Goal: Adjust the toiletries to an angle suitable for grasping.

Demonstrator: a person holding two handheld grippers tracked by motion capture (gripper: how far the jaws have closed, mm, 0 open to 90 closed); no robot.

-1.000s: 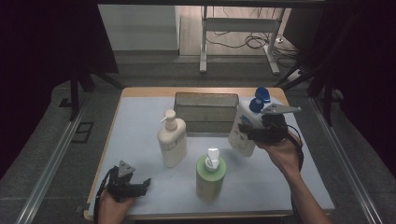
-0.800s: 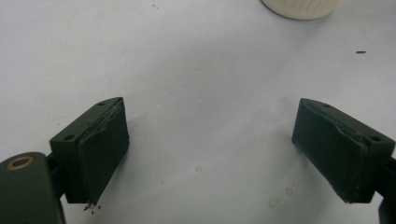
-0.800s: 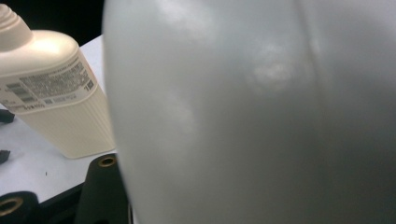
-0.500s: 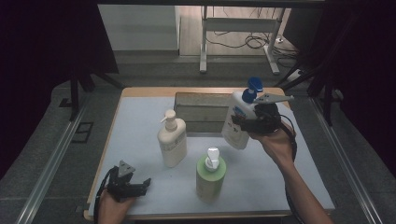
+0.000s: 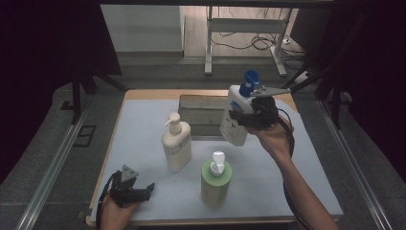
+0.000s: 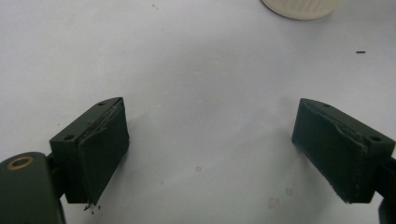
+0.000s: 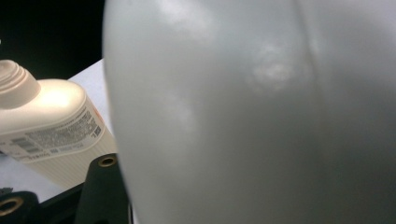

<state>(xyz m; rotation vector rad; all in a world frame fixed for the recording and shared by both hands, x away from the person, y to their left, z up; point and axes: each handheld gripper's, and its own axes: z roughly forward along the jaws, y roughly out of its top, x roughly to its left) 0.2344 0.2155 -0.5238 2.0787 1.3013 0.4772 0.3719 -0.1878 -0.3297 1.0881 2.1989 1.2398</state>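
The right gripper (image 5: 250, 118) clamps the white bottle (image 5: 235, 120) at mid-body, jaws about half spread, and holds it tilted in the air over the near edge of the grey bin (image 5: 203, 109); its blue pump (image 5: 250, 81) leans toward the far side. The smooth, glossy plastic looks slippery and probably gives a little under pressure; if full it is likely heavy, so a grip on the broad flanks near the middle seems safest; the pump neck seems too weak. The left gripper (image 5: 143, 190) rests on the mat (image 5: 143, 120) at the near left, jaws wide and empty.
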